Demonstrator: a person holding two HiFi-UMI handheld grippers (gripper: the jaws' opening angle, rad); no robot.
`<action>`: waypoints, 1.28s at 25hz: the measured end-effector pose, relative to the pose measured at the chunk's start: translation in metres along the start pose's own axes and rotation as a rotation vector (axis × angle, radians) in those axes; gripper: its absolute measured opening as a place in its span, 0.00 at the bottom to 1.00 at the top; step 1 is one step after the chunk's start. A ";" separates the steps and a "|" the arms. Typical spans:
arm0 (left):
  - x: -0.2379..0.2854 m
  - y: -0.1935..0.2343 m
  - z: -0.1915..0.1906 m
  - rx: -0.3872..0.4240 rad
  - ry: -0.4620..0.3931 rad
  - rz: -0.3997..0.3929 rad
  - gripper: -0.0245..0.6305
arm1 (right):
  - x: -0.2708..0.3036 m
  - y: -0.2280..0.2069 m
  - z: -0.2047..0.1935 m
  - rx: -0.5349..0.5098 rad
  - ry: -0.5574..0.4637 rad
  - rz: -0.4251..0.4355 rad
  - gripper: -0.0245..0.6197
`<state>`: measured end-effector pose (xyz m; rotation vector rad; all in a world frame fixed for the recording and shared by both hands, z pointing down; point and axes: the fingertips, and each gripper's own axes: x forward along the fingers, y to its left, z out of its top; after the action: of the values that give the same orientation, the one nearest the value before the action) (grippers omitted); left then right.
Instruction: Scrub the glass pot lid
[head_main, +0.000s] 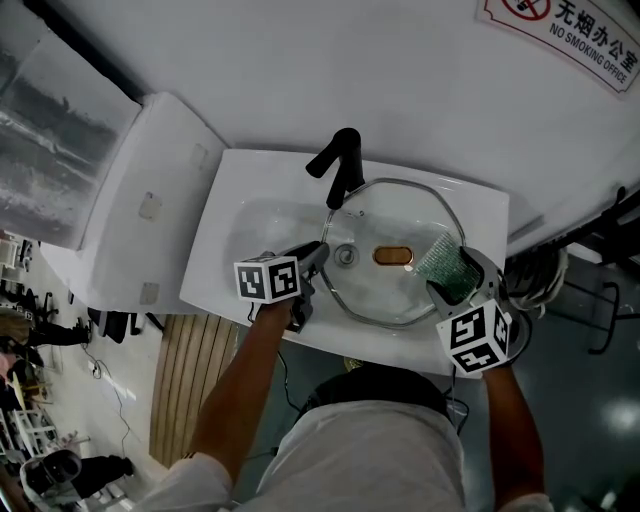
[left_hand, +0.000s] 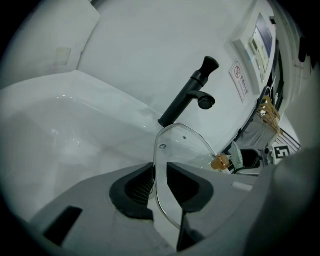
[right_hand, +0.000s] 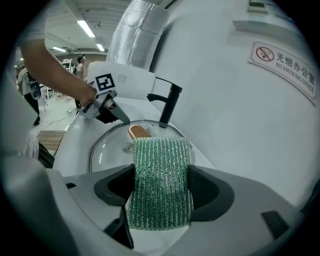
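Glass pot lid (head_main: 390, 215) is held over the white sink basin (head_main: 232, 232), amber knob (head_main: 393, 256) at its centre. The left gripper (left_hand: 159, 185) is clamped on its rim, w/ the glass running out ahead of those jaws and toward the other tool. The right gripper (right_hand: 161, 196) is closed on a green scrub pad (head_main: 440, 262), which sticks out past the jaw tips over the lid's edge nearest that gripper; can't tell whether pad is actually on the glass. Step, as I read it: pad being brought on for a scrub stroke, left acting as holder. Next move prob. needs the pad pressed flat and swept across toward the knob, w/ the left grip firm enough that the rim doesn't slip. Edges: black faucet (head_main: 338, 165) stands just beyond the lid's far rim, ahead of both tools, w/ the wall behind it, so little room fwd. More room looks open inward across the glass btwn the two grippers, and back toward the basin's front edge.
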<state>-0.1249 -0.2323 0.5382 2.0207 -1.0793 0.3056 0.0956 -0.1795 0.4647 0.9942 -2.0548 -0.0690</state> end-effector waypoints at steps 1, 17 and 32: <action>0.000 0.000 0.000 -0.001 0.000 0.001 0.18 | -0.003 0.007 0.004 -0.028 0.000 0.003 0.55; -0.001 0.000 0.000 -0.008 -0.009 0.006 0.18 | 0.014 0.131 0.000 -0.362 0.096 0.209 0.55; -0.001 0.000 0.000 -0.001 -0.006 0.007 0.17 | 0.011 0.075 -0.024 -0.157 0.122 0.117 0.55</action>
<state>-0.1254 -0.2318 0.5382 2.0184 -1.0900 0.3020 0.0616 -0.1287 0.5161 0.7623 -1.9591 -0.1035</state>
